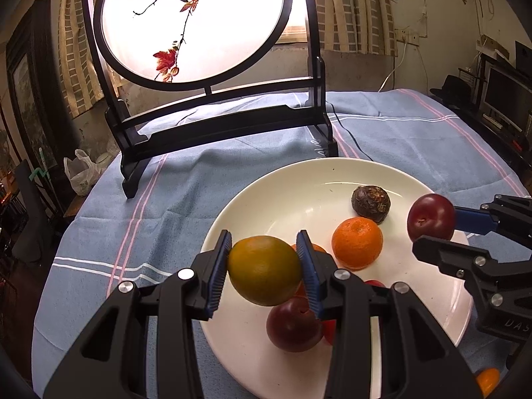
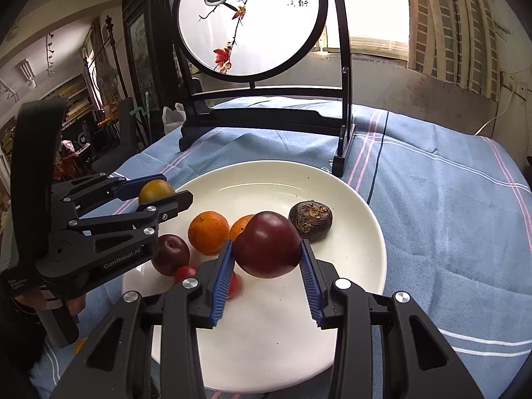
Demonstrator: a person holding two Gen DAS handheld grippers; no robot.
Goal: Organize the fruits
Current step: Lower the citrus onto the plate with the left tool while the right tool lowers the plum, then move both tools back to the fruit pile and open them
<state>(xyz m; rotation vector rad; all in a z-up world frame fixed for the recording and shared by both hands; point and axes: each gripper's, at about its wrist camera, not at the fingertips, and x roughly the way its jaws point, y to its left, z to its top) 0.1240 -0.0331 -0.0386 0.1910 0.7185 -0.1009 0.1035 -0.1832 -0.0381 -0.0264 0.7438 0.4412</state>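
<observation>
A white plate (image 1: 282, 193) (image 2: 266, 332) lies on the blue striped cloth. On it sit a mandarin (image 1: 357, 242) (image 2: 208, 232), a second mandarin (image 2: 241, 226) half hidden, a dark wrinkled fruit (image 1: 370, 203) (image 2: 311, 221), a dark red plum (image 1: 292, 324) (image 2: 171, 254) and small red fruits (image 2: 185, 272). My left gripper (image 1: 264, 237) (image 2: 173, 189) is shut on a yellow-green orange (image 1: 264, 271) above the plate's left rim. My right gripper (image 2: 266, 246) (image 1: 435, 229) is shut on another dark red plum (image 2: 267, 249) (image 1: 431, 216) over the plate's right side.
A round painted screen in a black stand (image 1: 193, 23) (image 2: 249, 20) stands at the back of the table, its foot (image 2: 340, 166) close to the plate's far rim. A black cable (image 1: 349, 133) runs behind the plate. An orange fruit (image 1: 487, 380) lies off the plate.
</observation>
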